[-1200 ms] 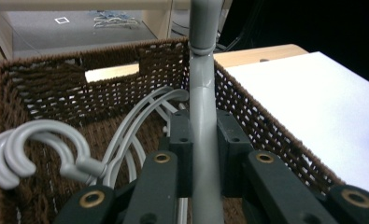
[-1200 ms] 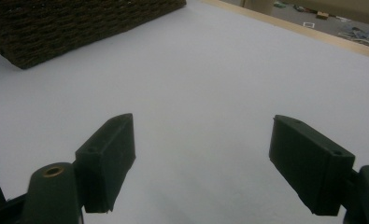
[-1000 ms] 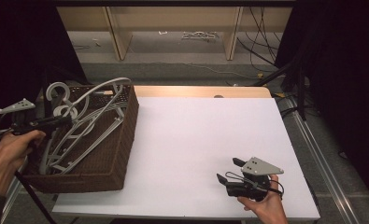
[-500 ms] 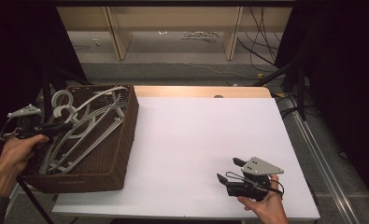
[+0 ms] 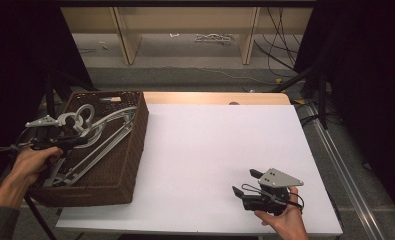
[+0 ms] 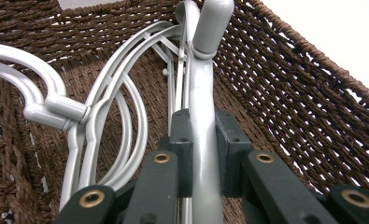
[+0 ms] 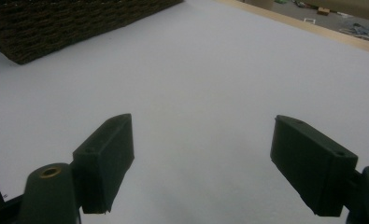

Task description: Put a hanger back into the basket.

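Since the earlier high-view frames, left gripper has sunk lower into the wicker basket, carrying a grey hanger with it; right gripper has not shifted.

Left gripper view: jaws pinched on the straight grey neck of the hanger, just below the collar where the hook begins. Hook end points up and away toward the basket's far wall. Pads press the neck from both sides, no gap visible.

Other hangers lie loose on the basket floor beside the held one, their hooks and curved arms overlapping. Cannot tell whether the held hanger is tangled with them.

Basket sits at the left edge of the desk, on the white sheet. Left hand wraps the gripper handle just outside the basket's near-left corner.

Right gripper view: jaws spread wide over bare white surface, nothing between them. It rests near the desk's front right, well apart from the basket.

Judgement: step in hand is either setting this hanger down into the basket or taking hold to lift it out; the lowering suggests the former. Next move, if placing: ease the neck down until the hanger rests, then release without dragging the neighbours. If lifting: rise straight, watch for hooks catching.
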`<state>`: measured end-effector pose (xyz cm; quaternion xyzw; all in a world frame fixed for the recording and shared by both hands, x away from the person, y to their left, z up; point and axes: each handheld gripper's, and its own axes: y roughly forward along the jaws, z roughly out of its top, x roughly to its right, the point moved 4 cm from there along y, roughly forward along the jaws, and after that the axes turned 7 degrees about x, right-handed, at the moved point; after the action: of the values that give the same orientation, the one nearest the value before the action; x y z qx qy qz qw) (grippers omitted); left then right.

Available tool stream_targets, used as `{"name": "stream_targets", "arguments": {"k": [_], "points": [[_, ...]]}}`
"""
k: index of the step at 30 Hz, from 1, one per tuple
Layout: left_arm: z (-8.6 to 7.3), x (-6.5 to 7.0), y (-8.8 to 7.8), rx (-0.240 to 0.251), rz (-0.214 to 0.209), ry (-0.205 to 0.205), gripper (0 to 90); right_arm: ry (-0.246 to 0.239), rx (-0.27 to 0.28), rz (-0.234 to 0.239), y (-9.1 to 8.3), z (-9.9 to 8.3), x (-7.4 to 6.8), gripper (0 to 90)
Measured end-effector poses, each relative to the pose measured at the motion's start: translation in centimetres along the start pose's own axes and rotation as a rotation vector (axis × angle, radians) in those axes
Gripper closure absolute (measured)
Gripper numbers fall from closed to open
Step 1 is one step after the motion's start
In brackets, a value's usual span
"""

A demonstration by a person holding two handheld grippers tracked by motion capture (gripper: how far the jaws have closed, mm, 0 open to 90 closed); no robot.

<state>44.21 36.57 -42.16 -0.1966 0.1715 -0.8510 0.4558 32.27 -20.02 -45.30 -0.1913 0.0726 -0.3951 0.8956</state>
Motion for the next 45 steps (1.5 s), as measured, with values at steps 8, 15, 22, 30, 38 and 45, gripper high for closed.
{"name": "stream_targets", "arguments": {"k": [8,15,22,30,38,45], "points": [[-0.4,-1.3,0.3,-0.026,0.048,-0.077,78.0,-0.004,-0.003,0.003,0.1,0.0,-0.2,22.6],[-1.1,-2.2,0.8,-0.059,0.122,-0.104,76.3,-0.003,-0.005,0.002,0.1,0.0,-0.1,22.5],[-1.3,-2.7,0.9,-0.067,0.18,-0.075,71.0,-0.002,-0.005,0.004,0.1,0.0,-0.1,22.5],[-1.1,-3.4,0.2,-0.041,0.272,-0.012,55.6,0.002,-0.004,0.004,0.1,-0.1,-0.1,22.4],[0.2,-1.7,-0.7,0.044,0.254,-0.052,49.5,0.003,-0.004,0.003,0.2,-0.1,-0.1,22.3],[0.8,0.1,-1.5,0.08,0.237,-0.043,39.4,0.005,-0.002,0.001,0.1,-0.1,-0.1,22.1]]}}
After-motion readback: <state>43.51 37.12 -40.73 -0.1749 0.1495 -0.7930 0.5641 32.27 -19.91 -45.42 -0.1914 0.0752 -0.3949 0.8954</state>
